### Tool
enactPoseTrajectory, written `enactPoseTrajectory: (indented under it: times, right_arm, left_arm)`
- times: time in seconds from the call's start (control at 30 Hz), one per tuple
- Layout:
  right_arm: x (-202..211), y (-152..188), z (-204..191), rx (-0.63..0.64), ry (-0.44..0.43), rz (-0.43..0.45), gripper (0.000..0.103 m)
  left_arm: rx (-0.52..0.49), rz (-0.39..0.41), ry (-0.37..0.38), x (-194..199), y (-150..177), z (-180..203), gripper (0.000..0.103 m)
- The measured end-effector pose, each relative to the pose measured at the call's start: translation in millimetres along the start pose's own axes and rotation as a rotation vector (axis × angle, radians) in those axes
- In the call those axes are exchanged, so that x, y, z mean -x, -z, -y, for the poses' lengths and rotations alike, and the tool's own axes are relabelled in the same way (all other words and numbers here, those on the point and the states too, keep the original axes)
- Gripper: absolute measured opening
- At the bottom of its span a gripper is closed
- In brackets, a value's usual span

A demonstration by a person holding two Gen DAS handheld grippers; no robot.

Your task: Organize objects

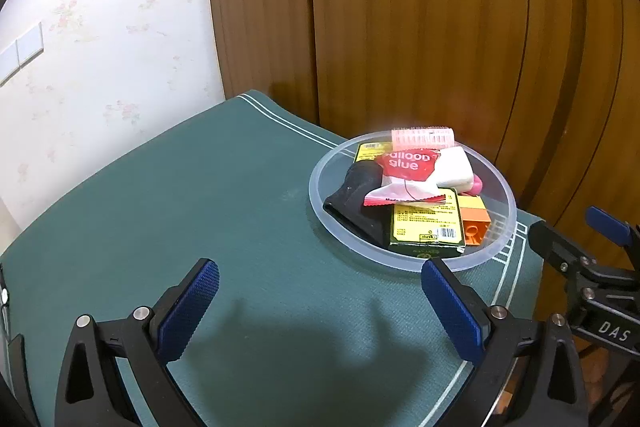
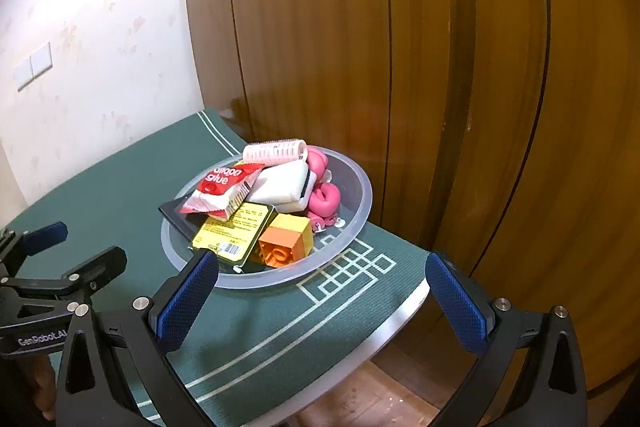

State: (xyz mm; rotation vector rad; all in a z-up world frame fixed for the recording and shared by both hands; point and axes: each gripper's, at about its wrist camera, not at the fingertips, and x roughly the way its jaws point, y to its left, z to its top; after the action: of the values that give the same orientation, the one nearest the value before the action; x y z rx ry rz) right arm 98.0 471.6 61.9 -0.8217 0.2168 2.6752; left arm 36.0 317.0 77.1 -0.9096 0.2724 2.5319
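A clear plastic bowl (image 1: 320,203) (image 2: 360,203) stands at the table's far right corner, piled with objects: a red balloon glue packet (image 1: 404,167) (image 2: 220,187), a pink hair roller (image 1: 422,138) (image 2: 276,149), a white block (image 1: 454,167) (image 2: 282,185), a yellow-labelled box (image 1: 426,225) (image 2: 236,227), an orange and yellow brick (image 1: 474,221) (image 2: 286,241), a black object (image 1: 356,195) and pink boxing-glove toys (image 2: 326,201). My left gripper (image 1: 320,303) is open and empty, hovering before the bowl. My right gripper (image 2: 322,297) is open and empty, just short of the bowl's near rim.
The table carries a green mat (image 1: 180,195) with white lines. A wooden wardrobe (image 1: 440,19) stands right behind the bowl, a papered wall (image 1: 100,27) to the left. The table's right edge (image 2: 396,323) drops to the floor. Each gripper shows in the other's view (image 1: 592,259) (image 2: 52,267).
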Motion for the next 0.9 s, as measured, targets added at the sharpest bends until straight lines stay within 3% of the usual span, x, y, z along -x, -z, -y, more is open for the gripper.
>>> enactPoseTrajectory:
  times: [0.47, 0.9]
  right_arm:
    - [-7.7, 1.8, -2.8, 0.035, -0.032, -0.034, 0.103]
    - [-10.8, -0.2, 9.1, 0.006, 0.000, -0.048, 0.103]
  left_arm:
    - [0.005, -0.023, 0.006, -3.9, 2.5, -0.1, 0.103]
    - [0.019, -0.036, 0.003, -4.6, 2.4, -4.4, 0.103]
